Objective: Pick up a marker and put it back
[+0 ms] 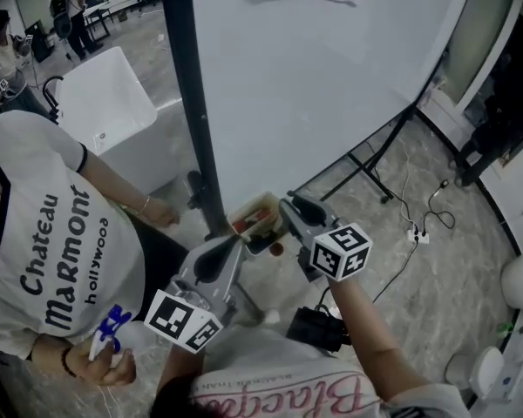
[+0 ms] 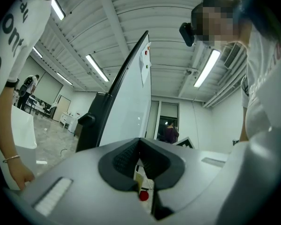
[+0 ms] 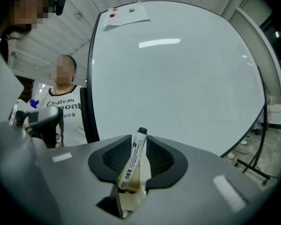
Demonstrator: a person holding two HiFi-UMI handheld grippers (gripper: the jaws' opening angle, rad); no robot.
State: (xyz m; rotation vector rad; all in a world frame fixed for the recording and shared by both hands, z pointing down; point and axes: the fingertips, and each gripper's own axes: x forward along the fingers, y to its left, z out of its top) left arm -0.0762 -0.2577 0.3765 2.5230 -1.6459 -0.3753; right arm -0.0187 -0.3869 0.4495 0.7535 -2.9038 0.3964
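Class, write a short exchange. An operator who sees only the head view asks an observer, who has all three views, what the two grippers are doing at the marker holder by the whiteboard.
Operator: In the head view the left gripper and right gripper both point at the holder. Is anything in the right one?
Observer: Yes. The right gripper view shows a white marker with a black cap standing between its jaws.
Operator: Is it lifted clear?
Observer: No. Its lower end reaches into the beige holder.
Operator: And the left gripper?
Observer: The left gripper view shows its jaws together, with nothing between them.
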